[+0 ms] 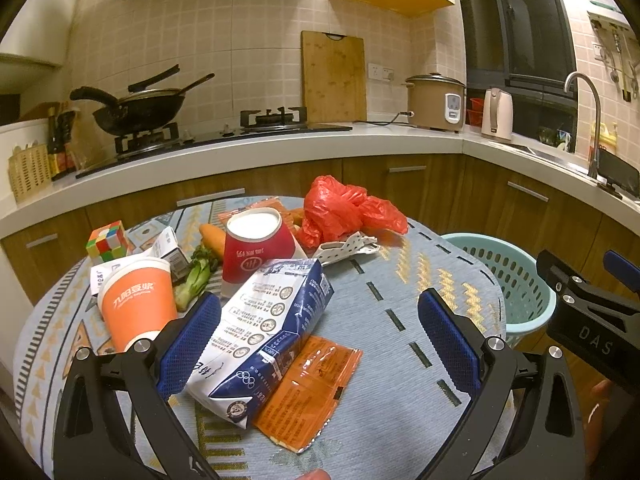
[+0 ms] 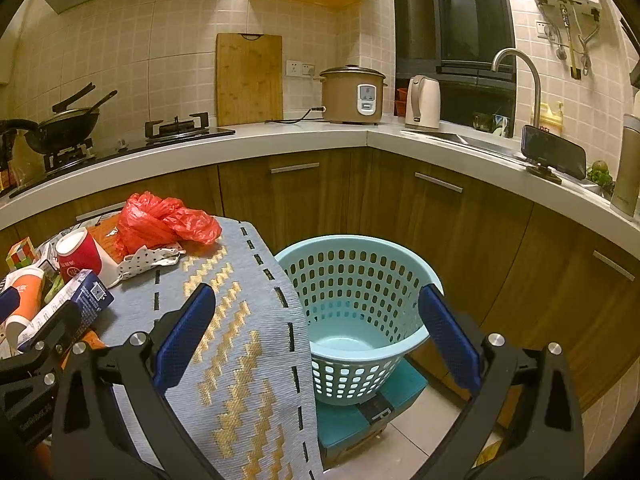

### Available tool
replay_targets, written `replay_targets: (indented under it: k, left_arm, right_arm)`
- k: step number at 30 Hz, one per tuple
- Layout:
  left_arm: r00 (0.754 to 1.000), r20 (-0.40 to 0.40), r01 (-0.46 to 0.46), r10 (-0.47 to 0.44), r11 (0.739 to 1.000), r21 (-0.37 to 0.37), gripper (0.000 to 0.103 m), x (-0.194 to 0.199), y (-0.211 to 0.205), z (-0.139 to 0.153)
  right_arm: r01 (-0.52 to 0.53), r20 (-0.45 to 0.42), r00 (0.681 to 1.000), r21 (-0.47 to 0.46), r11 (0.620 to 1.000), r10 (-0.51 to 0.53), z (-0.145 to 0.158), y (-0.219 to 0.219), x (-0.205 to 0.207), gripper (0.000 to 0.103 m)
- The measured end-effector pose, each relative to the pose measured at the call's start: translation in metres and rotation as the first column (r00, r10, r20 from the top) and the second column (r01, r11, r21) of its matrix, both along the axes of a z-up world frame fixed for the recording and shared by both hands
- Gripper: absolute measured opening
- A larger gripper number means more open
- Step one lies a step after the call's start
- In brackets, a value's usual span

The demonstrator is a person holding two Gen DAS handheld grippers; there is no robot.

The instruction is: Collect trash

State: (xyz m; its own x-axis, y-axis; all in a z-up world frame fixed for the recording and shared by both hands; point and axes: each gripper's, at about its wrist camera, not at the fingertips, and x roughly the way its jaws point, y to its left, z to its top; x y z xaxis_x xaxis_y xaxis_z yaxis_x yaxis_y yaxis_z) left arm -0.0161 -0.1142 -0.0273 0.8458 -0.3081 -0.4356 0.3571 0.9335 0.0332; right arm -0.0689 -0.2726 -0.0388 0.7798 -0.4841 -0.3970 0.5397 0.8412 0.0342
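Observation:
My left gripper [image 1: 320,340] is open low over the round table. A blue and white milk carton [image 1: 260,328] lies between its fingers, against the left pad [image 1: 192,340], and rests partly on an orange sachet [image 1: 312,392]. Behind it are an orange paper cup [image 1: 136,304], an upturned red paper cup [image 1: 260,248], a red plastic bag [image 1: 344,208] and a dotted wrapper [image 1: 348,248]. My right gripper [image 2: 316,336] is open with nothing in it, at the table's right edge above the light blue basket [image 2: 360,320]. The carton [image 2: 84,296] appears at the left there.
A patterned cloth [image 1: 400,360] covers the table. A puzzle cube [image 1: 106,240], a carrot [image 1: 212,236], a green vegetable [image 1: 196,276] and a small box [image 1: 168,244] lie at the back left. The basket [image 1: 508,280] stands on a teal box [image 2: 360,412] beside wooden cabinets [image 2: 460,232].

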Motion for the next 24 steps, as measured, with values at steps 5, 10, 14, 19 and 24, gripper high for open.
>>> replay_targets:
  k: [5, 10, 14, 19, 24]
  left_arm:
    - [1.000, 0.001, -0.001, 0.001, 1.000, -0.003, 0.096, 0.0004, 0.0010, 0.0000]
    - [1.000, 0.000, -0.001, 0.001, 1.000, -0.001, 0.096, 0.0004, 0.0021, -0.0010]
    - [1.000, 0.000, -0.004, 0.004, 1.000, -0.003, 0.096, 0.0007, 0.0023, -0.0008]
    - [1.000, -0.002, -0.006, 0.006, 1.000, -0.005, 0.096, 0.0010, 0.0026, -0.0013]
    - [1.000, -0.001, -0.006, 0.006, 1.000, -0.006, 0.096, 0.0014, 0.0034, -0.0010]
  right_arm:
    - [-0.002, -0.001, 1.000, 0.005, 1.000, 0.002, -0.0004, -0.0002, 0.0001, 0.097]
    - [-0.003, 0.000, 1.000, 0.010, 1.000, 0.003, -0.0004, -0.0012, -0.0010, 0.097]
    - [-0.003, 0.001, 1.000, 0.007, 1.000, 0.003, -0.0001, -0.0008, -0.0015, 0.097]
    - [-0.002, 0.000, 1.000, 0.008, 1.000, 0.002, 0.0000, -0.0007, -0.0013, 0.097]
    - [-0.001, -0.001, 1.000, 0.003, 1.000, 0.001, 0.0001, -0.0001, -0.0012, 0.097]
